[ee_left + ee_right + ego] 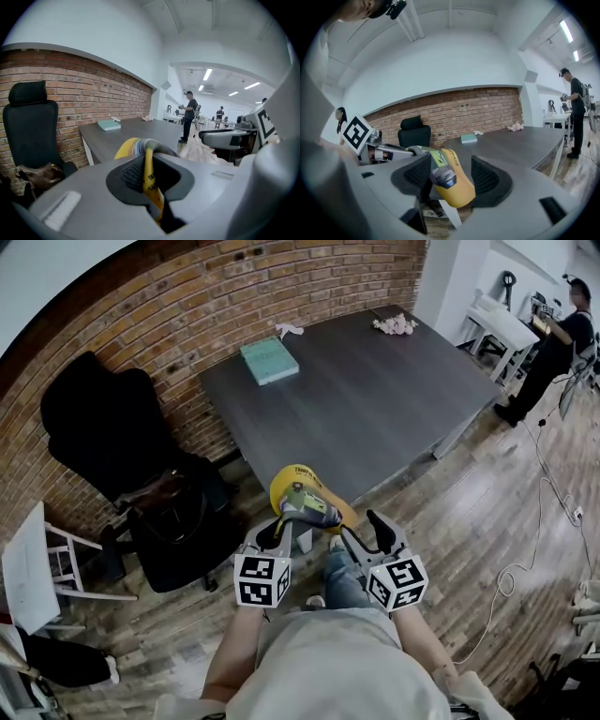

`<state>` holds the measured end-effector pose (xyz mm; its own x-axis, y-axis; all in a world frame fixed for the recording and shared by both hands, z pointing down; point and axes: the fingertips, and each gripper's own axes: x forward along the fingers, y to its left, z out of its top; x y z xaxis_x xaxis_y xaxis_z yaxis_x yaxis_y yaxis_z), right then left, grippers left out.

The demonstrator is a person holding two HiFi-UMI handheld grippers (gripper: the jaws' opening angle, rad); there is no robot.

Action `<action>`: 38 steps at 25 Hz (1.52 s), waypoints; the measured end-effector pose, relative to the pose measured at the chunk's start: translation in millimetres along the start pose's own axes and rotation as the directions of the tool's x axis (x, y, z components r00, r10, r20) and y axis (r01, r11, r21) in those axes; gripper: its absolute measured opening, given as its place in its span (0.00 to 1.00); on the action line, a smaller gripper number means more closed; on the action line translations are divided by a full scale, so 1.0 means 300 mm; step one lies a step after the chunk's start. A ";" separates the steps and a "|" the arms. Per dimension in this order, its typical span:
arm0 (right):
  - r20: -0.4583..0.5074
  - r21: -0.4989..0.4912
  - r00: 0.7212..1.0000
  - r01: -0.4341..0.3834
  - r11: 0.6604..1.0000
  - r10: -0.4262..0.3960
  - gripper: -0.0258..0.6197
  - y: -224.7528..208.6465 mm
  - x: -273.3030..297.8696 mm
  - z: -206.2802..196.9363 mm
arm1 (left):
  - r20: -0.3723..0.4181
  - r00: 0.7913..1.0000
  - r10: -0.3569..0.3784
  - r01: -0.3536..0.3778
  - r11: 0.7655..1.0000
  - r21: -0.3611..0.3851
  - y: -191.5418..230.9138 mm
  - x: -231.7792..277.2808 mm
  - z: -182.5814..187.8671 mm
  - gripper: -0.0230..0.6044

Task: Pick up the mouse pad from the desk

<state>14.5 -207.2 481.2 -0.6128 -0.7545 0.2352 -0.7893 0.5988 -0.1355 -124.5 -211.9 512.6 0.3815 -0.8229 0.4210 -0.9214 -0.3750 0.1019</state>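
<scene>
Head view, on the worktop: a dark worktop (375, 399) is standing against a brick wall (187, 306). It is carrying a teal book (269, 360) near its wall-side edge, a white crumpled scrap (289, 330) just beyond the book, and a pale pink bundle (395, 324) at its far corner.
Beside the worktop: a black office chair (108, 423) with a brown bag (161, 491) on its seat is sitting off the worktop's left end. A person in black (555, 343) is standing well beyond its far right corner.
In the way: the worktop's near edge is lying just ahead of both grippers.
Mouse pad: the yellow mouse pad (292, 482) is hanging in the air just off the worktop's near edge, over the wooden floor (487, 521).
Left gripper: the left gripper (289, 523) is pinching the pad's edge, its fingers pressing almost together on it.
Right gripper: the right gripper (366, 535) is holding its fingers (487, 178) spread wide. The pad's free end is lying between them, clear of the right-hand finger; contact with the other cannot be told.
Left gripper view only: the pad (127, 147) is showing edge-on, a thin yellow strip running down into the left gripper (151, 176).
Right gripper view only: the pad's (457, 190) grey and green printed face is showing inside the right gripper (451, 177).
</scene>
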 end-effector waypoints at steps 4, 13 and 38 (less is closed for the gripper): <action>0.016 -0.013 1.000 -0.001 1.000 0.001 0.44 0.041 -0.038 0.000 | 0.040 0.999 0.015 -0.014 1.000 -0.020 -0.018 -0.094 0.005 0.08; 0.044 -0.054 0.999 0.024 0.998 -0.022 0.32 0.081 -0.114 0.006 | 0.093 0.994 0.053 -0.052 0.999 -0.011 -0.042 -0.222 -0.001 0.08; 0.028 -0.118 0.995 0.098 0.988 -0.095 0.04 0.066 -0.123 0.001 | 0.102 0.993 0.054 -0.053 0.999 -0.013 -0.031 -0.219 -0.002 0.08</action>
<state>21.4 -167.7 469.4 -0.5360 -0.8151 0.2196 -0.8352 0.5500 0.0031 -141.1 -154.2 484.4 0.3369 -0.8812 0.3316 -0.9411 -0.3256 0.0909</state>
